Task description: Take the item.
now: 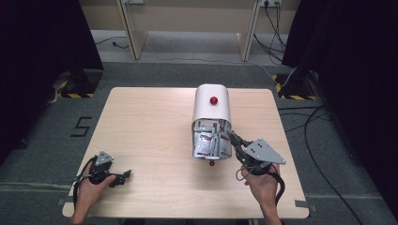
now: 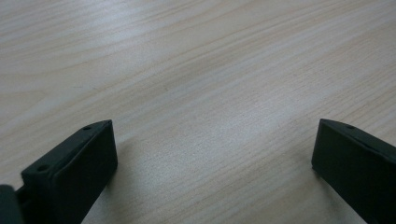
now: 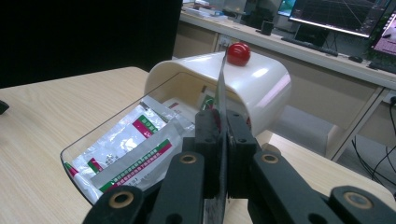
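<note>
Clear tray (image 3: 84, 154) wall is pinched by right gripper (image 3: 220, 135); left gripper (image 2: 215, 163) gapes wide, empty.

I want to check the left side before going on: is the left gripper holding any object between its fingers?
No, the left gripper is open, with bare light wooden table between its two black fingers.

Our left tool (image 1: 123, 176) is black, topped by a small grey three-cornered plate, with a black cable looping beside the hand. Seen close, its jaws are matte black blocks with small round holes in their upper faces. Our right tool (image 1: 231, 136) carries a larger grey plate dotted with holes, and a black cable curls past the wrist. Its black linkage arms show brass-coloured pivot pins. Our forearms are bare.
</note>
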The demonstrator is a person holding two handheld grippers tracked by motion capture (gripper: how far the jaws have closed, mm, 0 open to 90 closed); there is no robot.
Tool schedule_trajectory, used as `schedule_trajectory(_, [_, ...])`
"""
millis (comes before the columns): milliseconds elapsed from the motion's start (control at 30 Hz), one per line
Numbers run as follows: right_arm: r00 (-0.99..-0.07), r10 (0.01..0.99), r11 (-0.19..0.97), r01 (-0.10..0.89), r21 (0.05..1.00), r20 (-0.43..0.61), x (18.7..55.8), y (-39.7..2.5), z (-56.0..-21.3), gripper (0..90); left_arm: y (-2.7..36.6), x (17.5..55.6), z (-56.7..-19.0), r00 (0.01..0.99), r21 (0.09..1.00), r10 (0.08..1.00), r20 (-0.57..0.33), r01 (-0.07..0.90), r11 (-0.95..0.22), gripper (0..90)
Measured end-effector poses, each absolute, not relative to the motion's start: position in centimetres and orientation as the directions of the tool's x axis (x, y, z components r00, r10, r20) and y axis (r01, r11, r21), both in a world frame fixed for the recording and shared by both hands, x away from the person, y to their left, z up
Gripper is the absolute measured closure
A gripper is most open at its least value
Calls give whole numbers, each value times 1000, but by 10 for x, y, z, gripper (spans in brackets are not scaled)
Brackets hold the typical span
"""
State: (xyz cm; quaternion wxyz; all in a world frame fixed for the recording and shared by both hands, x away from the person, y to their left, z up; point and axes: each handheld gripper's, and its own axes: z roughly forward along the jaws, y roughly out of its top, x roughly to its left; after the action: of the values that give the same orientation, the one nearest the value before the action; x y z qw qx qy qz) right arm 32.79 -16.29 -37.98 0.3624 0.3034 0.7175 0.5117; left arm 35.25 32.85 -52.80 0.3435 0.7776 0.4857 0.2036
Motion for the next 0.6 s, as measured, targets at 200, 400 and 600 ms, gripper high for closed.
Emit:
schedule_trajectory(200, [-535, 819, 281, 58, 958, -208, 326, -174, -376, 864, 329, 352, -528, 445, 732, 895, -17, 615, -292, 0])
schedule_trajectory(400, [-509, 837, 269, 63, 961, -200, 327, -186, -374, 864, 329, 352, -528, 446, 731, 895, -16, 616, -294, 0])
schedule_trajectory(600, [-488, 851, 264, 71, 962, -197, 329, -196, -377, 864, 329, 352, -528, 446, 732, 895, -17, 616, -293, 0])
